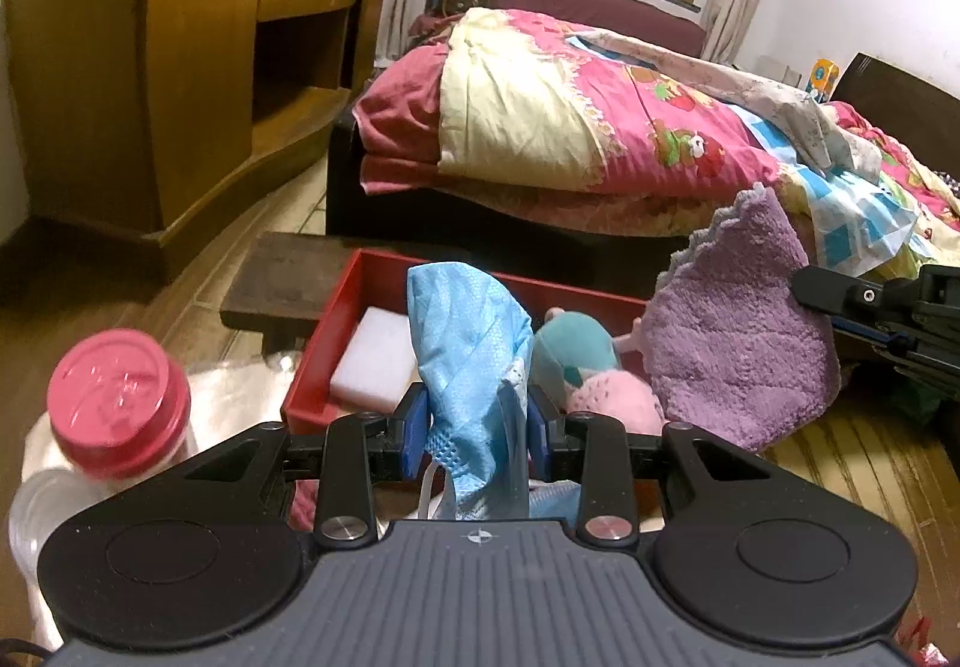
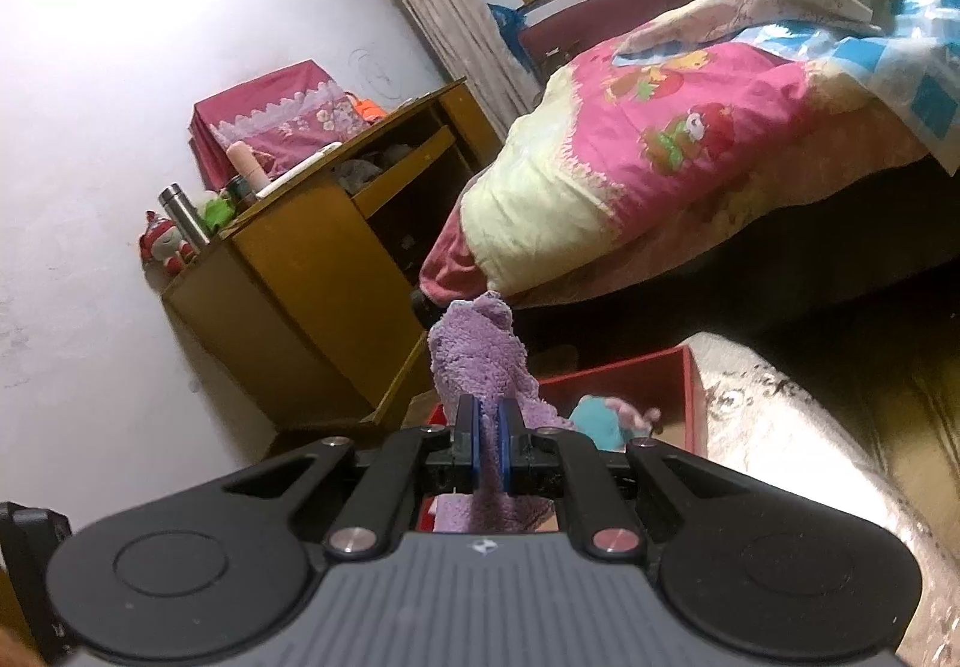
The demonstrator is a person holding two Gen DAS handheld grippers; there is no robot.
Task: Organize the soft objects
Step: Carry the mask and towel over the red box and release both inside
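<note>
Right now my left gripper (image 1: 477, 430) pinches the blue face mask (image 1: 465, 343) between its blue pads, the mask standing up and curling forward with the red bin (image 1: 336, 343) directly ahead and below, so this hand is the nearer one to a drop; already in the bin are a white sponge block (image 1: 375, 358) and a teal-and-pink plush doll (image 1: 591, 367). My right gripper (image 2: 487, 442) is pressed together on the purple fluffy cloth (image 2: 480, 349), which hangs at the bin's right side in the left view, its long fold running up from the fingers; judging by that, I only need a short move forward and down over the rim.
</note>
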